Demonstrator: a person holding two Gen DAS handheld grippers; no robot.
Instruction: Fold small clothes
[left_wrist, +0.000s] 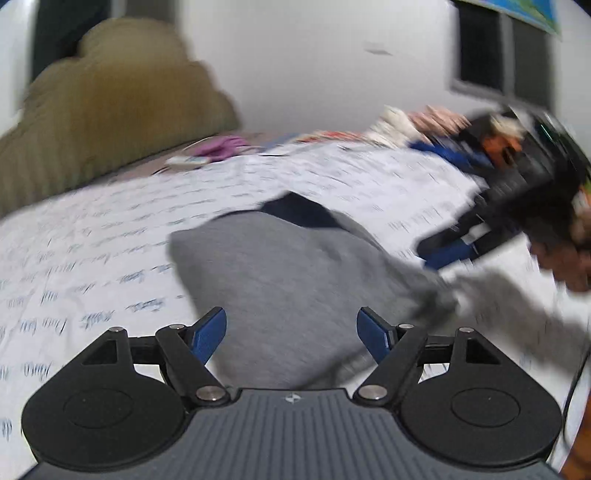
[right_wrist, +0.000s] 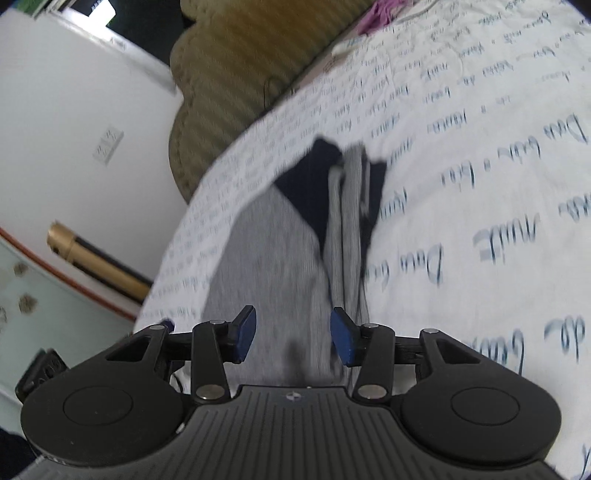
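I count one grey garment (left_wrist: 291, 273) with a dark navy part at its far end, and two grippers, one in each of my hands. The garment lies on the white bedsheet (left_wrist: 92, 236) that has blue handwriting printed on it.

In my left wrist view, the garment is at 12 o'clock from my left gripper (left_wrist: 291, 334), just past the blue pads. The jaws stand wide apart and nothing is between them; they hold nothing. One grey part stretches away toward 3 o'clock, under my right gripper (left_wrist: 491, 229), which enters at 2 o'clock.

In my right wrist view, the long axis of the garment (right_wrist: 269, 251) runs from 6 o'clock to 12 o'clock, and the navy end points to 12 o'clock. My right gripper (right_wrist: 293, 338) has its jaws moderately apart, above the near grey end, and the pads do not press the cloth.

Both views are blurred. The near edge of the garment is hidden under the gripper bodies. At 10 o'clock stands one olive ribbed headboard (left_wrist: 110, 99). The coloured pile (left_wrist: 417, 125) at 1 o'clock is too blurred to count.
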